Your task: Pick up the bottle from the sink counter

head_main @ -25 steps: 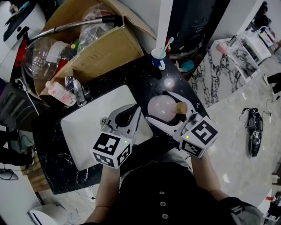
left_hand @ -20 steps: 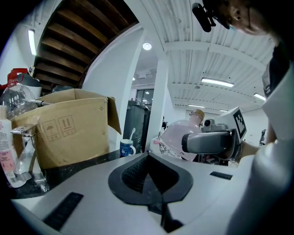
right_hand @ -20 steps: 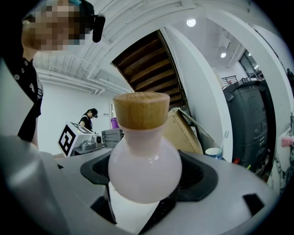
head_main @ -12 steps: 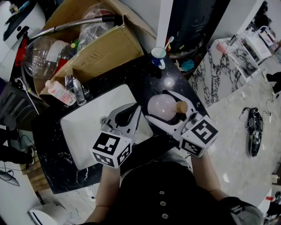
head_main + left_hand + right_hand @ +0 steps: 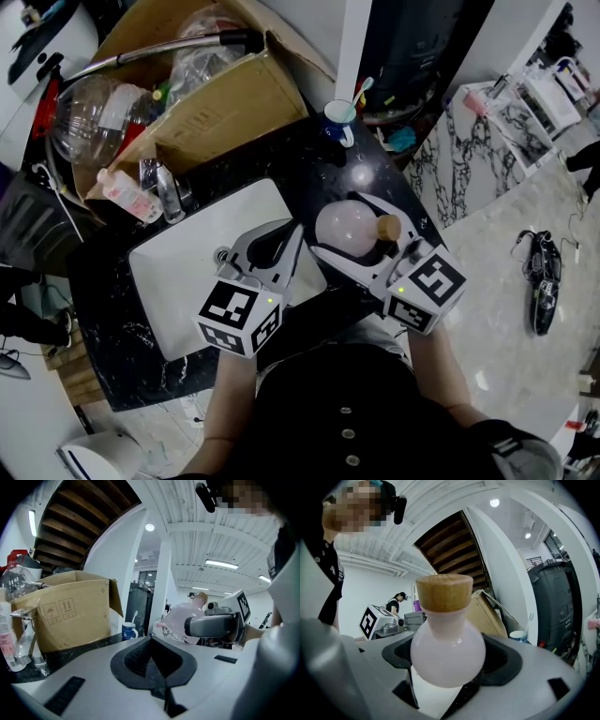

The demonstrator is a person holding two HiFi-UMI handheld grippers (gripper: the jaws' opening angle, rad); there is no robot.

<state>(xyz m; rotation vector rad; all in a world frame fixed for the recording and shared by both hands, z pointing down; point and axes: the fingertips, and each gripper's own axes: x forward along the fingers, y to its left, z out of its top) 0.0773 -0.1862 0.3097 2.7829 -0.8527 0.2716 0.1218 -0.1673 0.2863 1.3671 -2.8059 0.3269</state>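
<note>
**Pink bottle, held in the right gripper**

Item: we record one bottle (image 5: pixel 349 228) with a round, bulbous body of pale, milky pink and a glossy surface. Its short neck is closed by a light brown stopper (image 5: pixel 388 228) of cork or wood. In the head view it lies tilted, with the stopper pointing right.

Place: the bottle sits over the black counter (image 5: pixel 309 169), just right of the sink (image 5: pixel 178 272). We cannot tell whether it touches the counter.

Hold: the right gripper (image 5: pixel 339 227) has its jaws spread round the widest part of the body, one pad on each side, pinching it. In its own view the neck and stopper rise clear above the jaws.

Other gripper: the left gripper (image 5: pixel 287 234) hangs over the near right part of the sink. Its jaws are pressed together with nothing between them.

Surroundings: a blue and white mug (image 5: pixel 338 120) stands at the far edge of the counter. A cardboard box (image 5: pixel 216 103) is far left. A tap (image 5: pixel 169 195) stands at the far side of the sink.
</note>
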